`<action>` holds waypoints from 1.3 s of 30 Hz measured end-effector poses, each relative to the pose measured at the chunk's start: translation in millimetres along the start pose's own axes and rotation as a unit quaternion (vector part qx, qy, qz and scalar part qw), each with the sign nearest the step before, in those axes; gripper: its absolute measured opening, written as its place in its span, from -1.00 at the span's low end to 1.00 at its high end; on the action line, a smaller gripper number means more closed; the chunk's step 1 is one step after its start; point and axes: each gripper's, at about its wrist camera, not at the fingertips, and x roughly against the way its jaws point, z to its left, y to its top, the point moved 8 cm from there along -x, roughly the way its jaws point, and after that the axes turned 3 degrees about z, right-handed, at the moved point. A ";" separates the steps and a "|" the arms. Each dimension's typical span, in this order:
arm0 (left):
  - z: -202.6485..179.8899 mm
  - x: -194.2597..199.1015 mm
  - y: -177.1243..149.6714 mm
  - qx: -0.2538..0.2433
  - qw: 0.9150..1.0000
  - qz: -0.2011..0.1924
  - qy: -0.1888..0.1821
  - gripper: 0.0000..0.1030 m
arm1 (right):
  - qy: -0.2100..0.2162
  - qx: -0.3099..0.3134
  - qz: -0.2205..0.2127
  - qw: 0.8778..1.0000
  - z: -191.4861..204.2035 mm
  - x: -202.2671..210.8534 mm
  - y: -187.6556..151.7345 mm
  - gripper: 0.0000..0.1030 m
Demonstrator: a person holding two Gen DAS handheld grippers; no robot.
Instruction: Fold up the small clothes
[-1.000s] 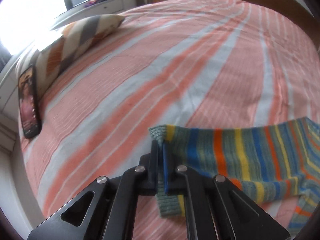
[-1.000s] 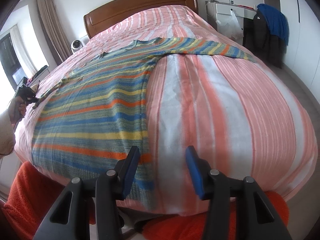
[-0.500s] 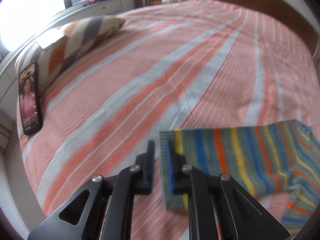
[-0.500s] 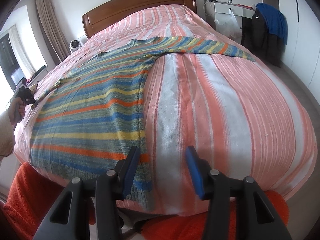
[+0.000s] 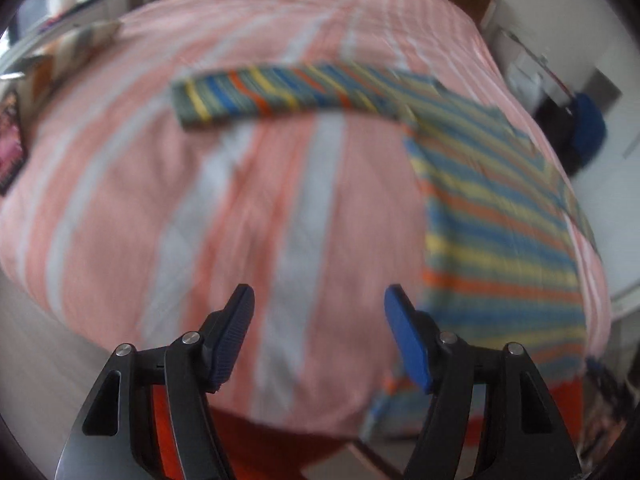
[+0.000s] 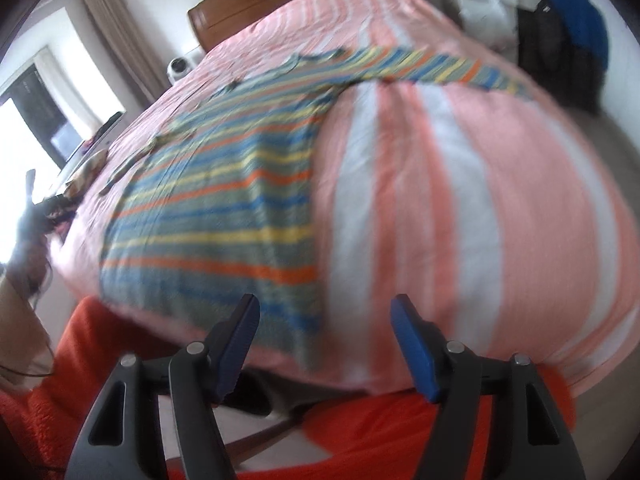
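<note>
Both grippers are empty right now. The left gripper [image 5: 318, 334] has its blue-padded fingers [image 5: 406, 340] spread wide apart, nothing between them, and the right gripper [image 6: 325, 336] stands just the same, spread and holding nothing. The striped knit sweater in blue, yellow, orange and grey-green [image 6: 224, 208] lies flat on the pink-and-white striped bedspread [image 6: 460, 200]. From the left fingers, its body sits ahead and to the right, with one sleeve [image 5: 276, 94] stretched out well ahead across the bed. From the right fingers, the hem is just ahead and slightly left, and the other sleeve [image 6: 448, 70] runs off far ahead to the right.

Both views are smeared with motion blur, so edges are hard to read. My call: the sweater is spread and the first fold comes next. The risk is pinching bedspread along with the knit, since both are soft and lie flush. Grabbing one layer at the hem could also drag the body askew. The hem hangs near the bed's edge, so a careless tug might slide it off.
</note>
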 end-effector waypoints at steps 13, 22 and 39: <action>-48.2 -20.9 -75.0 -0.067 0.996 0.046 -0.040 0.29 | 0.016 0.027 0.031 0.999 21.3 -15.4 -10.8 0.31; -58.0 -42.1 -78.7 -0.081 0.994 0.064 -0.033 -0.08 | 0.023 0.028 0.045 0.998 22.0 -25.9 -14.9 0.31; -66.4 -22.0 -108.0 -0.130 0.983 0.113 -0.065 -1.00 | 0.018 0.051 0.076 0.996 29.3 -5.3 -25.4 -0.90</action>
